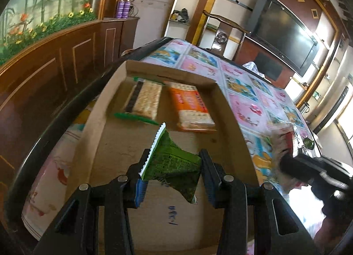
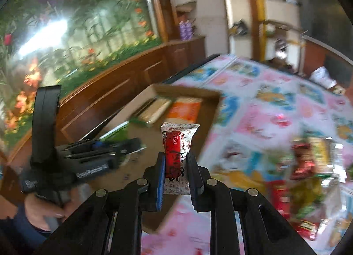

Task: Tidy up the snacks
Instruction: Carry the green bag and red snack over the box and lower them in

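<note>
On the desk [image 1: 253,91], covered by a patterned cloth, a shallow cardboard box [image 1: 229,122] is set near the edge. At the box's far end a cracker pack with green ends [image 1: 143,100] and an orange cracker pack [image 1: 192,105] are laid side by side. Above the box's near half, a green packet [image 1: 172,164] is clamped in the left gripper [image 1: 173,180]. Beside the box, a red-and-white sweet [image 2: 176,155] is pinched in the right gripper [image 2: 176,180].

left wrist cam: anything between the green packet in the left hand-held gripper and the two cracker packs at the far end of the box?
Nothing: only bare cardboard box floor, seen in the left wrist view.
</note>
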{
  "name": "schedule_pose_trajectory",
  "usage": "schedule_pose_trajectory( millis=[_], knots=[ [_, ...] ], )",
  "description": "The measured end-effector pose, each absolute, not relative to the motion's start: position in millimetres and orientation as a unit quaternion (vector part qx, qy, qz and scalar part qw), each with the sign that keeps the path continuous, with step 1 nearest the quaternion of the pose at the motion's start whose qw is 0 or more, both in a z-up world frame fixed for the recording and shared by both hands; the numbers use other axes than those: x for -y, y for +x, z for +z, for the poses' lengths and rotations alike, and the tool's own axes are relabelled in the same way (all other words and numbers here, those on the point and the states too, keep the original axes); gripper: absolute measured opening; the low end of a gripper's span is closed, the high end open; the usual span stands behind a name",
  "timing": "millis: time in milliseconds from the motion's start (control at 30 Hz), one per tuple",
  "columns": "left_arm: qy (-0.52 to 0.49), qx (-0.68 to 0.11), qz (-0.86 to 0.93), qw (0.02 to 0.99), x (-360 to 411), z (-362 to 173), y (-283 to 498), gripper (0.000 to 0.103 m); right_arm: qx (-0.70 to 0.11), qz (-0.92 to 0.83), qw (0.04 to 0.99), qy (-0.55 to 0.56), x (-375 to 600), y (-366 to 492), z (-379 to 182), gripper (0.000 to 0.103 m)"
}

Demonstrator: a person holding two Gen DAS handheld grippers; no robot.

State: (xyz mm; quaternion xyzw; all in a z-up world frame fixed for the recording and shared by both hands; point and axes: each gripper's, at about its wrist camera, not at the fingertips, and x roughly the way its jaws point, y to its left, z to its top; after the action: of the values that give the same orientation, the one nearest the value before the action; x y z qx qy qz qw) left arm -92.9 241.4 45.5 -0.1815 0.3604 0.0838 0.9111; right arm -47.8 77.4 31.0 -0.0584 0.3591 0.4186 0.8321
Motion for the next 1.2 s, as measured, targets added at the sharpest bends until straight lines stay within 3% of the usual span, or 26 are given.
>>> schedule_pose_trajectory(
  millis=[633, 1200],
  knots=[
    [-0.216, -0.387, 0.074, 0.893, -261.4, 24.8, -86.3, 0.042, -0.413, 0.408, 0.813, -0.044, -122.7, -18.2, -14.7, 0.021],
    [-0.223, -0.379, 0.080, 0.894, -261.5, 27.4, -88.7, 0.042, -0.397, 0.427, 0.812, -0.029, -109.4, -22.9, -12.1, 0.024]
  ],
)
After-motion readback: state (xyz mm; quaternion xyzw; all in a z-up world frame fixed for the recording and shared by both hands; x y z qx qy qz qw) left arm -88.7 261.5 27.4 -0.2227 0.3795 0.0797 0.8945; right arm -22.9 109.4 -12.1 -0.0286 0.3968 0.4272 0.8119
